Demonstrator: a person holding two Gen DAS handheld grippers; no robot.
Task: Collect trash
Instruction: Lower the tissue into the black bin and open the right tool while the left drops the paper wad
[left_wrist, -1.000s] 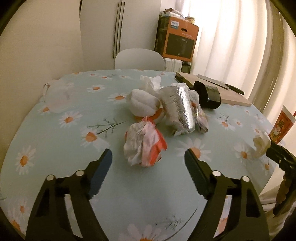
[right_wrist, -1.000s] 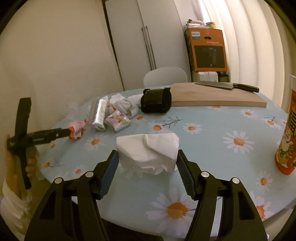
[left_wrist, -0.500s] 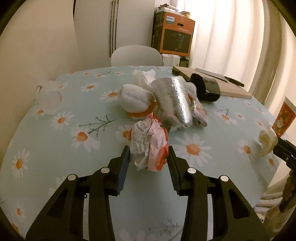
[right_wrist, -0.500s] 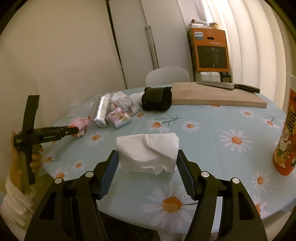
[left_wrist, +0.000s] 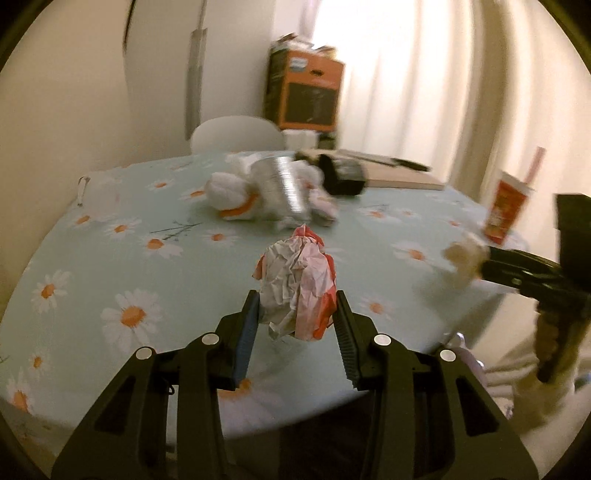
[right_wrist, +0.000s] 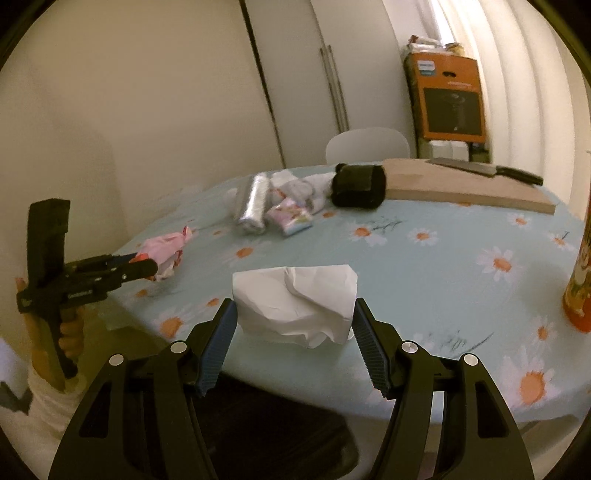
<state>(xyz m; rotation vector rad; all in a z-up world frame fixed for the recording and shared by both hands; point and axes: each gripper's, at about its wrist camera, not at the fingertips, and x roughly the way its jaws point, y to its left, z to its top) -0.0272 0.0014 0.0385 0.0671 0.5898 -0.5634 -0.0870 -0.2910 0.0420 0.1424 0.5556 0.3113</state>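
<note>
My left view is smeared with motion blur, so the heap at the table's (left_wrist: 92, 258) far side reads only as white wads around a foil roll (left_wrist: 288, 184). On the left, my left gripper (left_wrist: 295, 321) has just been closing and now pinches the crumpled red-and-white wrapper (left_wrist: 295, 284) between its pads, lifted above the near edge of the daisy cloth. The right view shows it from the side, a hand (right_wrist: 70, 332) clenched on its grip below table height. Centre, a black pouch (right_wrist: 358, 184) lies against the cutting board (right_wrist: 461, 188), which carries a knife (right_wrist: 484, 170). An orange carton (right_wrist: 580, 280) is cut off at the right edge. My right gripper (right_wrist: 293, 328) clamps a white tissue wad (right_wrist: 295, 306) just above the table's rim, angled downward.
</note>
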